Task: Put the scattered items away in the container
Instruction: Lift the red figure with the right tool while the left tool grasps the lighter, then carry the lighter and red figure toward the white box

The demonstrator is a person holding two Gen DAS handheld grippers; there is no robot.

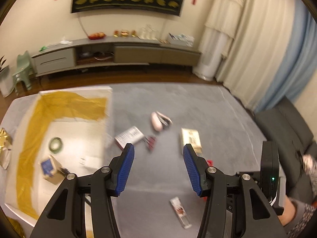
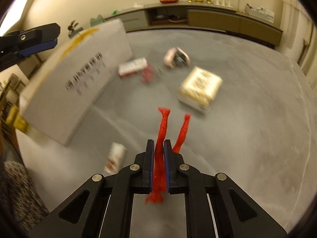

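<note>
Bare grey cloth-covered surface point(image 2: 247, 138) lies open right of the white cardboard box point(image 2: 79, 91). Right tongs point(image 2: 159, 144) clench a twisted red plastic strip point(image 2: 163, 127); left tongs point(image 1: 158, 148) hang released.

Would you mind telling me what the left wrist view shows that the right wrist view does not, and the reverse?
Only the left wrist view shows the white box's inside, with a green tape roll and a small blue-labelled carton, beyond the open left gripper. Only the right wrist view shows the right gripper shut on a red twisted strip. Both show the cream packet on the grey mat.
</note>
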